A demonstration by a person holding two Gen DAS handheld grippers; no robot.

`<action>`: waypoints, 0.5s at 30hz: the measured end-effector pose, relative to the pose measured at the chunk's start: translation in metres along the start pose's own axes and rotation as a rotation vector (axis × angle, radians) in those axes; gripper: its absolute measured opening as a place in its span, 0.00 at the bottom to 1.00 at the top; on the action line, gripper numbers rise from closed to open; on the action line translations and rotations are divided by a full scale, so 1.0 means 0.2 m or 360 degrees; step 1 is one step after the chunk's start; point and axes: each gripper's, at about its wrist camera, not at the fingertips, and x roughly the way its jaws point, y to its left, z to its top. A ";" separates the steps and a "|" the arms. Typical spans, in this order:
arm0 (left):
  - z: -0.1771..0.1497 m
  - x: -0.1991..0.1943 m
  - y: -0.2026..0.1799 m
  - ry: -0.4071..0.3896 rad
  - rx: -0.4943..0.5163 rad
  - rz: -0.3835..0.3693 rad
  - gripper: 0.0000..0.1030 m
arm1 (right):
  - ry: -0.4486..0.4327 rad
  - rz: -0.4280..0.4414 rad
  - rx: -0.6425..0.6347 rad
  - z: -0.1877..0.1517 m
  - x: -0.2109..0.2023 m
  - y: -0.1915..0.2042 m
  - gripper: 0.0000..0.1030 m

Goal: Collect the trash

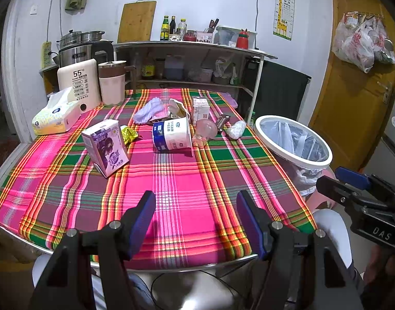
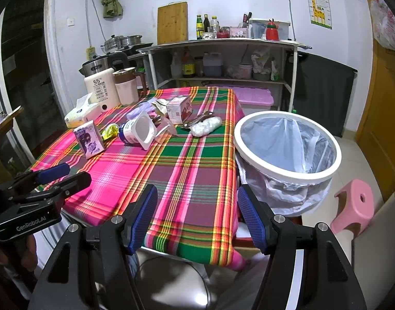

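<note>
Trash lies on the plaid tablecloth: a purple milk carton, a yellow wrapper, a tipped white-and-blue cup, a clear plastic cup, a small pink-white box, a crumpled white wad and a lilac cloth. A white-rimmed bin with a plastic liner stands at the table's right side; it also shows in the right wrist view. My left gripper is open and empty above the table's near edge. My right gripper is open and empty at the near right corner.
A tissue pack, a white appliance and a jug stand at the back left of the table. A shelf unit with bottles is behind. A pink stool stands right of the bin.
</note>
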 end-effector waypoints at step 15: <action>0.00 0.00 0.00 0.0001 0.0003 0.0000 0.65 | 0.0005 -0.0004 0.0001 -0.01 0.02 -0.02 0.64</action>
